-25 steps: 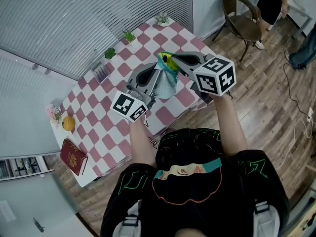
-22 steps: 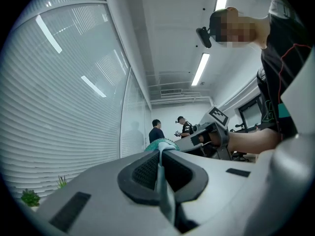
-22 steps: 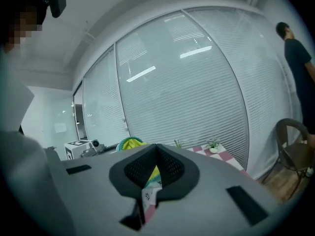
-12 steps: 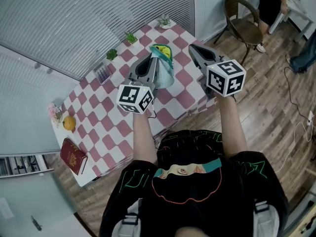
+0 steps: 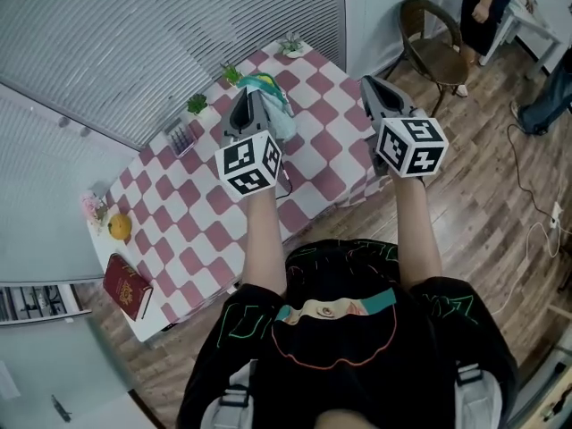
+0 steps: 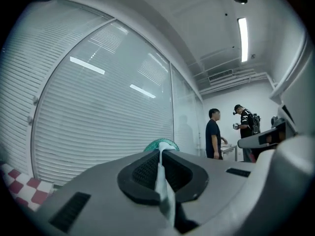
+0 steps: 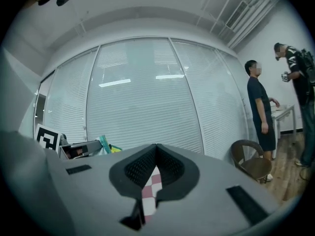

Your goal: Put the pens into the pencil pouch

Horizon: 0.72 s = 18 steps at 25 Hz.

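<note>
A teal pencil pouch (image 5: 273, 114) hangs above the far side of the checked table (image 5: 192, 217), with something yellow at its top. My left gripper (image 5: 243, 97) is shut on the pouch's upper edge. In the left gripper view the pale fabric (image 6: 160, 178) is pinched between the jaws and the pouch's teal rim (image 6: 160, 143) rises past my left gripper's (image 6: 160, 152) tips. My right gripper (image 5: 371, 84) is shut and empty, held to the right of the pouch and apart from it. The right gripper view shows my right gripper (image 7: 156, 148) closed, and the pouch (image 7: 105, 144) at far left. No loose pen is visible.
A small dark holder with thin sticks (image 5: 181, 136) stands near the table's back edge, beside small potted plants (image 5: 197, 104). An orange (image 5: 119, 227) and a red book (image 5: 126, 286) lie at the left end. A wicker chair (image 5: 435, 45) and people (image 7: 259, 107) are at the right.
The right gripper, close to the pouch's mouth a second ago, has swung right and away from it. The left gripper has carried the pouch up and left in the picture, turning as it went.
</note>
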Tool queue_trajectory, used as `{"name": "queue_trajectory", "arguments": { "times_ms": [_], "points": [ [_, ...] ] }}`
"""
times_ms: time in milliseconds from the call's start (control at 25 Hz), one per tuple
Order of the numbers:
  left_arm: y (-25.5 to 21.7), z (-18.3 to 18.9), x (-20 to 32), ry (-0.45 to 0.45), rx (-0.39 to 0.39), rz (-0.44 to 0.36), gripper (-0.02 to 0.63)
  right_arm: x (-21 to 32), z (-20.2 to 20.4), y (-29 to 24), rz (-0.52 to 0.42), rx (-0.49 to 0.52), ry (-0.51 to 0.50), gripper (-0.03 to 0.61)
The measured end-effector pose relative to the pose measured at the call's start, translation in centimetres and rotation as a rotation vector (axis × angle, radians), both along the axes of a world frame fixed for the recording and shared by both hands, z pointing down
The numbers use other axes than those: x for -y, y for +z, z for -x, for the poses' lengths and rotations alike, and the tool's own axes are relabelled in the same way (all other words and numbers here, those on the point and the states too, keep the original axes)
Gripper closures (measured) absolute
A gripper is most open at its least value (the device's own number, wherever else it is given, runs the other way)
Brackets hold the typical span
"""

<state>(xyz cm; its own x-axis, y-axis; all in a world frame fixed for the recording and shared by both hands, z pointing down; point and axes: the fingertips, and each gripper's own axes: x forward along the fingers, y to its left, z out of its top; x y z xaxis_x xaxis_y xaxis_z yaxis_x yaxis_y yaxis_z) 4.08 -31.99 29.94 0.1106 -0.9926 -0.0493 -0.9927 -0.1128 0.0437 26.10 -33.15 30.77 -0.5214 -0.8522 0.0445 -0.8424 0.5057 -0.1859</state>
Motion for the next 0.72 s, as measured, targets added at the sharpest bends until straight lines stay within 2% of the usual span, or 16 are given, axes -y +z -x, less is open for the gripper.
{"name": "queue_trajectory", "arguments": {
  "times_ms": [320,720],
  "points": [
    [0.0,0.5,-1.2,-0.104,0.004,-0.027,0.612,-0.4,-0.6,0.0,-0.028,0.002,0.002,0.577],
    [0.6,0.9,-2.1,-0.105,0.006,-0.017,0.612,-1.0,-0.1,0.3,-0.031,-0.008,-0.014,0.577]
  ]
}}
